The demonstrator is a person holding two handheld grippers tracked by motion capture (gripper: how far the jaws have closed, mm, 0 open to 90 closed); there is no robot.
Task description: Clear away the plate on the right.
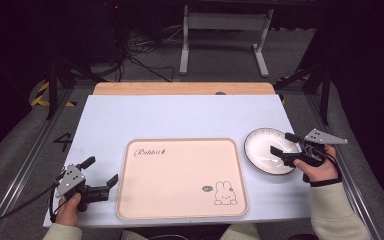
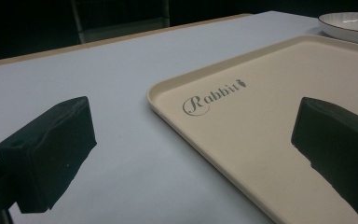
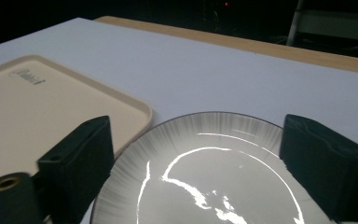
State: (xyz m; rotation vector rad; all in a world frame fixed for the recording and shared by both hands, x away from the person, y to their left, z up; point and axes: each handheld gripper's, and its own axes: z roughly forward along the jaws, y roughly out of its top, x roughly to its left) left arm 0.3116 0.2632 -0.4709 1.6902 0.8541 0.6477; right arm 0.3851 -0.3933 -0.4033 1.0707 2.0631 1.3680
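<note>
The round white plate with a dark rim (image 1: 267, 150) sits near the table's right edge, just right of the beige plastic tray (image 1: 180, 177). The right gripper (image 1: 286, 148) hangs over the plate, jaws wide open and holding nothing. The left gripper (image 1: 100, 175), open and empty too, is well apart, by the tray's left edge.

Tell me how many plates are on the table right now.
1. A round white plate with a dark rim sits on the table right of the beige rectangular tray, under the open right gripper. Nothing lies on the tray.

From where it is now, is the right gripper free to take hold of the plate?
Probably yes. The right gripper is open, its jaws over the plate at its near edge, with nothing between them. The tray lies beside the plate, clear of that edge.
</note>
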